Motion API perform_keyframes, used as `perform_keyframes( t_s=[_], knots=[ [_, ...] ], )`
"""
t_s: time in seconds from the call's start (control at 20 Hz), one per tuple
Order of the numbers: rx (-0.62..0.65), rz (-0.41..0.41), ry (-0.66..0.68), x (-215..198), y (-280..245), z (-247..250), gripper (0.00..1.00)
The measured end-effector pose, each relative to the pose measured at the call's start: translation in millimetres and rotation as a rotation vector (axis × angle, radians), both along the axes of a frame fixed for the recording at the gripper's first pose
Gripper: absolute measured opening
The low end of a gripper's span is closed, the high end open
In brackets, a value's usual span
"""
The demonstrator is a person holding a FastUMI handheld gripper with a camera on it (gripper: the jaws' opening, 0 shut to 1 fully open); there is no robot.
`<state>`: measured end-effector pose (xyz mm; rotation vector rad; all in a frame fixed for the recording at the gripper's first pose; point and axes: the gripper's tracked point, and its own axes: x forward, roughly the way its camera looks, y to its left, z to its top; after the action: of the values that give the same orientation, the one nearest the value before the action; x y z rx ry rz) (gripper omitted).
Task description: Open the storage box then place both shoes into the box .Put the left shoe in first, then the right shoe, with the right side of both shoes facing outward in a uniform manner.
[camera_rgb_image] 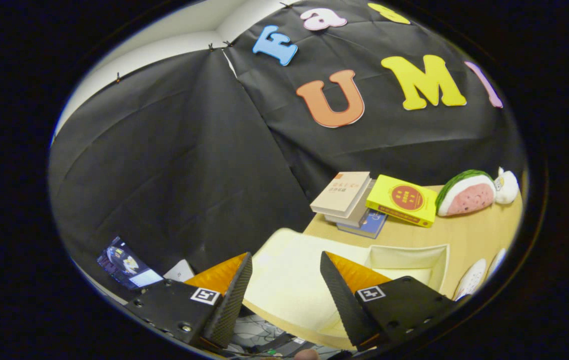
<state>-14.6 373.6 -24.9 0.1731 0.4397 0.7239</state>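
A cream storage box stands on the wooden table, just ahead of my right finger. Its lid is swung open toward me, and the lid's wide pale surface lies behind and between my fingers. My gripper is open, its black and orange fingers spread wide with nothing pressed between them. Right of the box, two white shoes lie at the table's edge, only partly in sight. I cannot tell which shoe is the left one.
Beyond the box lies a stack of books with a beige one on top and a blue one beneath, and a yellow book beside it. A watermelon plush and a white plush sit at the far right. A lit screen is low beside my left finger.
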Motion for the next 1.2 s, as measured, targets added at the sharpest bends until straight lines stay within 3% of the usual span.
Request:
perform_keyframes(
  t_s=[0.15,0.45,0.75,0.95,1.2],
  knots=[
    [-0.03,-0.059,-0.028,9.5,-24.7,-6.6,0.93],
    [-0.062,-0.173,-0.101,25.1,-90.2,-5.1,0.95],
    [-0.066,-0.329,-0.145,39.9,-206.4,-13.1,0.95],
    [-0.089,-0.447,-0.1,40.9,-302.6,-43.9,0.95],
    [-0.201,-0.528,0.021,39.6,-387.2,-129.0,0.95]
  ],
)
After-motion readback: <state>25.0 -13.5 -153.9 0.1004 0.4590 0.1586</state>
